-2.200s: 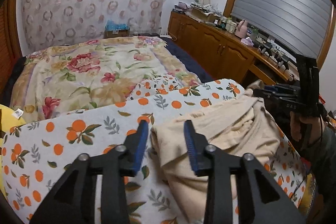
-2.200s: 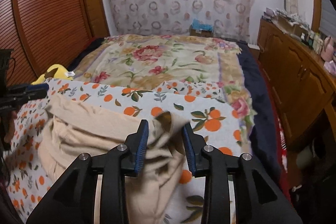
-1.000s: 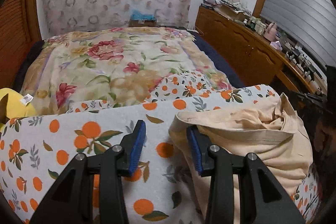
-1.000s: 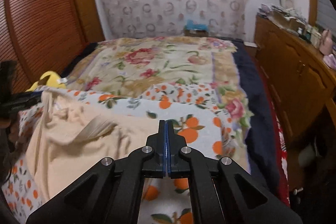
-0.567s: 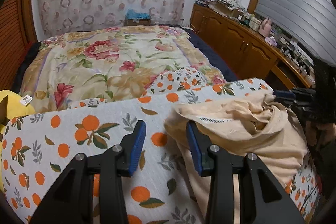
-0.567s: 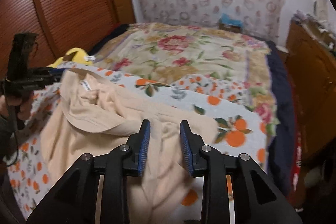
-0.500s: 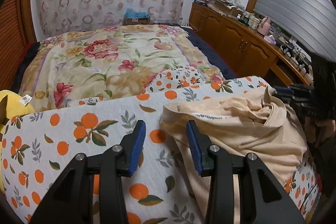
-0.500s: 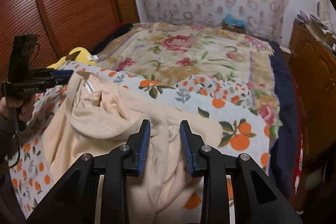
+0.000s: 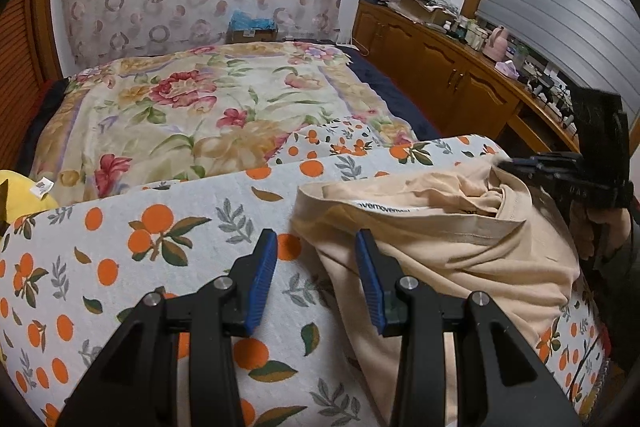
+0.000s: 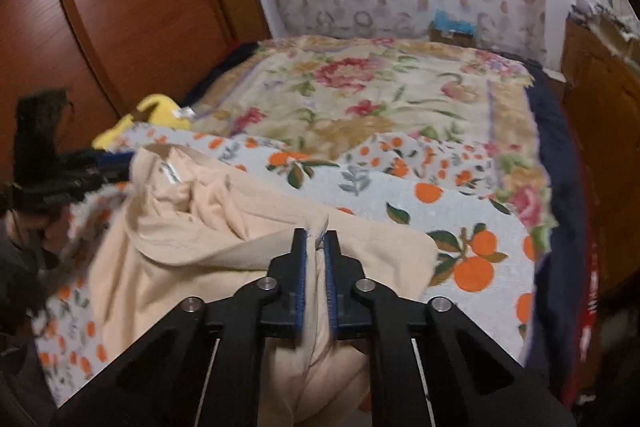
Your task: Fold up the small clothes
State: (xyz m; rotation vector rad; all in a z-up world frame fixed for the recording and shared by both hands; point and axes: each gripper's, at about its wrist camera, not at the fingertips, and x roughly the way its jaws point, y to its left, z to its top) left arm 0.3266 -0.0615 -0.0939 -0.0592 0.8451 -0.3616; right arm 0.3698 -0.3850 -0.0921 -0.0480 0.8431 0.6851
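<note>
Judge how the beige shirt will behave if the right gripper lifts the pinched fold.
The beige shirt is probably floppy: it lies in soft creases. The right gripper pinches only a thin fold, so the rest would likely sag and drag across the orange-print sheet.

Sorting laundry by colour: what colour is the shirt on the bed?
Plain pale beige, peach-tinted; the shirt shows best in the left wrist view.

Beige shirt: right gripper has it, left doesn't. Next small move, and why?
Probably close the left gripper on the beige shirt edge lying at its right finger. The right gripper already pinches a fold; the left stands open, gripping nothing, so the shirt cannot yet be spread.
</note>
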